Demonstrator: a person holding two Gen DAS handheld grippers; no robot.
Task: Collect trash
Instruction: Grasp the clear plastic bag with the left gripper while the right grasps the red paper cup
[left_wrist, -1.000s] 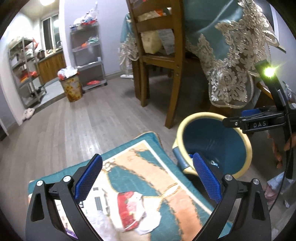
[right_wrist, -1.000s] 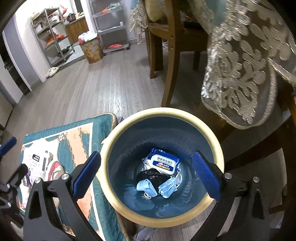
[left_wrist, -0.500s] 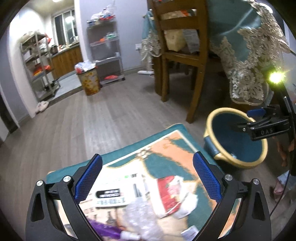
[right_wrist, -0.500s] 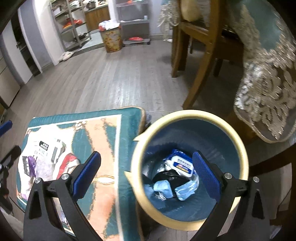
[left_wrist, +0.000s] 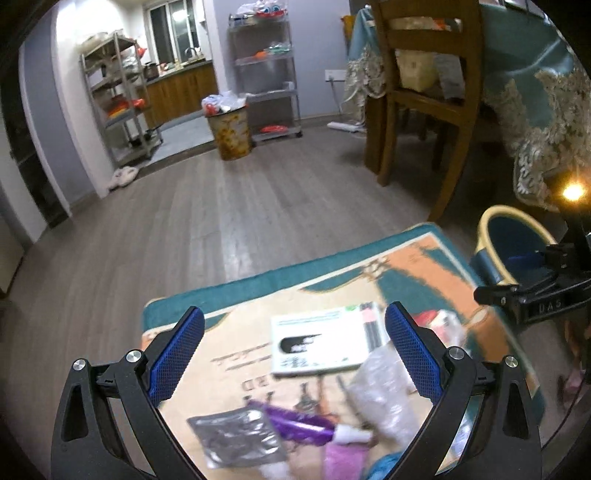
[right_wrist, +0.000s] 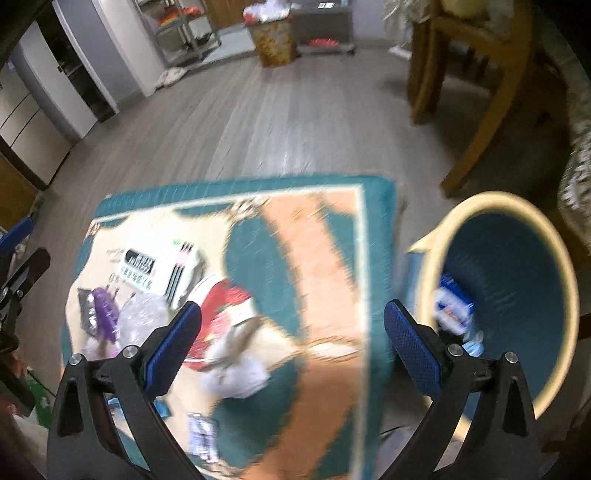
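Your left gripper (left_wrist: 291, 347) is spread wide with nothing between its blue-padded fingers (left_wrist: 176, 355), hovering over the near end of the teal, orange and cream patterned floor mat (left_wrist: 402, 269). The trash lies scattered on that mat: a white printed card packet (left_wrist: 317, 347) sits at 12 o'clock between the fingers, a crumpled clear plastic bag (left_wrist: 384, 395) at 3 o'clock beside it, and a silver foil sachet (left_wrist: 236, 439) touching a purple wrapper (left_wrist: 295, 424) at 6 o'clock (all somewhat blurred).

Your right gripper (right_wrist: 291, 343) is likewise released and empty, above the mat's middle. A red-and-white crumpled wrapper (right_wrist: 225, 306) lies at 9 o'clock of its span, just beside the left finger. The round blue bin with a cream rim (right_wrist: 517, 251) stands at 3 o'clock, touching the mat's edge, with a blue-and-white wipes pack (right_wrist: 452, 306) inside.
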